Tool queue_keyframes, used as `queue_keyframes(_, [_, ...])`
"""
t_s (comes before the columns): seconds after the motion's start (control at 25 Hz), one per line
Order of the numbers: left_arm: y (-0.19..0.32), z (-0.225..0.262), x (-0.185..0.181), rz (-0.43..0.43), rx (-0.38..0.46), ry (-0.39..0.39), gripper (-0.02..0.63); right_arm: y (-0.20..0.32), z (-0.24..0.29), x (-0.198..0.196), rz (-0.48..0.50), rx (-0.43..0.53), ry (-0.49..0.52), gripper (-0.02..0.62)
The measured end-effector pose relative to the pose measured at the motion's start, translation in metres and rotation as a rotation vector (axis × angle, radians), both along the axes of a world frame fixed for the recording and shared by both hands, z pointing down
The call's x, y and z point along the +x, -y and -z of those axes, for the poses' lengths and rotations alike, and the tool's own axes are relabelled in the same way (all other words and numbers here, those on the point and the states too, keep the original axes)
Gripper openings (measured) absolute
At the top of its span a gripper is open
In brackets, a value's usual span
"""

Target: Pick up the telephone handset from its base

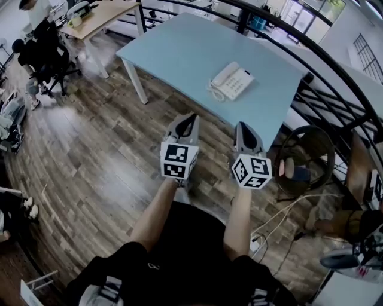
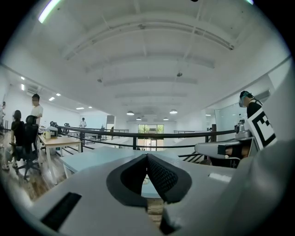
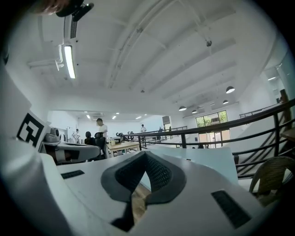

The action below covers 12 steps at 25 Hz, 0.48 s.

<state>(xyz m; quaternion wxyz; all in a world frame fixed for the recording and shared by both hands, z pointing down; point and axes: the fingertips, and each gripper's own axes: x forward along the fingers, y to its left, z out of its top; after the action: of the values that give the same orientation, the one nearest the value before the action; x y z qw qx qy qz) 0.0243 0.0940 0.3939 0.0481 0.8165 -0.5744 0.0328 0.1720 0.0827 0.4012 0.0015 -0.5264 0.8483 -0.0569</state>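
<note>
A white telephone point(image 1: 233, 82) sits on the light blue table point(image 1: 179, 51), near its front right part, with the handset point(image 1: 224, 76) lying in its cradle on the base's left side. My left gripper point(image 1: 190, 118) and right gripper point(image 1: 244, 126) are side by side over the wooden floor, short of the table's near edge and well apart from the phone. Both point level toward the table. In the left gripper view the left gripper point(image 2: 147, 157) has its dark pads together with nothing between them. The right gripper point(image 3: 145, 155) in its own view is the same.
A black railing point(image 1: 335, 75) curves behind and right of the table. A wicker chair point(image 1: 308, 156) stands at the right, with cables point(image 1: 281, 214) on the floor near it. At the back left are a wooden desk point(image 1: 99, 15) and a seated person point(image 1: 43, 54).
</note>
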Motion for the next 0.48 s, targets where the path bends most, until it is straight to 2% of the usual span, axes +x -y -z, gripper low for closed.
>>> queue_keyframes(0.16, [0.044, -0.026, -0.002, -0.008, -0.05, -0.015, 0.0, 0.03, -0.007, 0.0, 0.017, -0.007, -0.035, -0.006])
queue_keyframes(0.36, [0.116, -0.054, 0.015, -0.066, -0.113, -0.031, 0.0, 0.098, -0.029, 0.044, -0.086, -0.069, 0.022, -0.006])
queue_keyframes(0.48, [0.162, -0.058, 0.011, -0.076, -0.131, -0.028, 0.0, 0.143, -0.049, 0.031, -0.084, -0.113, 0.026, -0.006])
